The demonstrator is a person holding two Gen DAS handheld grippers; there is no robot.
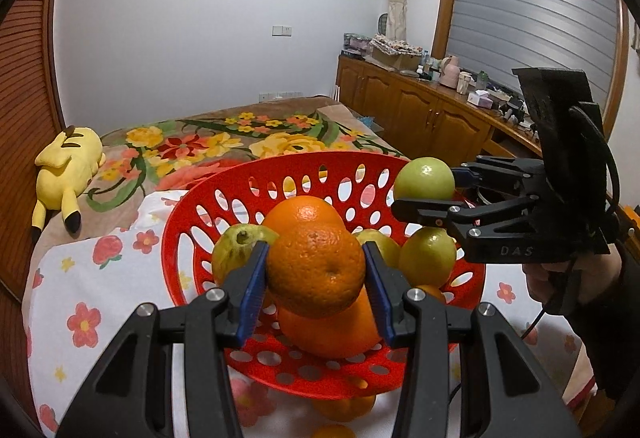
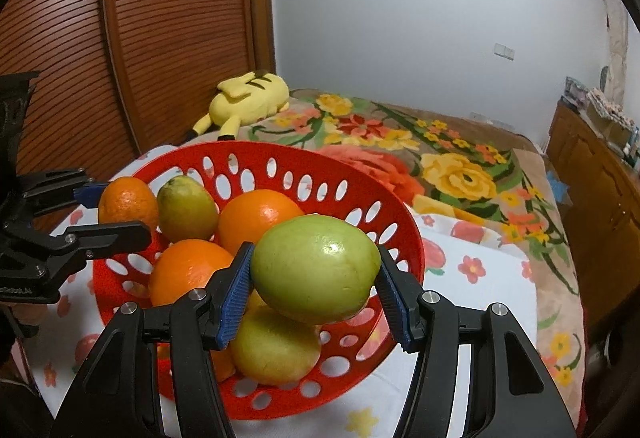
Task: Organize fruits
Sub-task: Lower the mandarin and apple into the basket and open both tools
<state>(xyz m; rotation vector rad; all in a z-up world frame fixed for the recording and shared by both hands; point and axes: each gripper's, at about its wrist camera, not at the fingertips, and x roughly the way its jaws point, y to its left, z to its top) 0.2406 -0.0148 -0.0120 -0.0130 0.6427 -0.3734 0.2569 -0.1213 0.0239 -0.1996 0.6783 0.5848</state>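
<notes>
A red perforated basket (image 1: 304,174) (image 2: 360,198) sits on a flowered cloth and holds several oranges and green fruits. My left gripper (image 1: 316,270) is shut on an orange (image 1: 316,266), held over the basket's near side; the same gripper (image 2: 116,212) and its orange (image 2: 128,202) show at the left of the right wrist view. My right gripper (image 2: 316,274) is shut on a green guava (image 2: 316,270) above the basket's rim. From the left wrist, that gripper (image 1: 424,184) and guava (image 1: 424,178) hang over the basket's right rim.
A yellow plush toy (image 1: 68,166) (image 2: 248,98) lies on the flowered blanket (image 1: 224,142) behind the basket. A wooden louvered door (image 2: 120,38) stands at left, a cluttered wooden cabinet (image 1: 432,110) at right. Two oranges (image 1: 344,410) lie on the cloth before the basket.
</notes>
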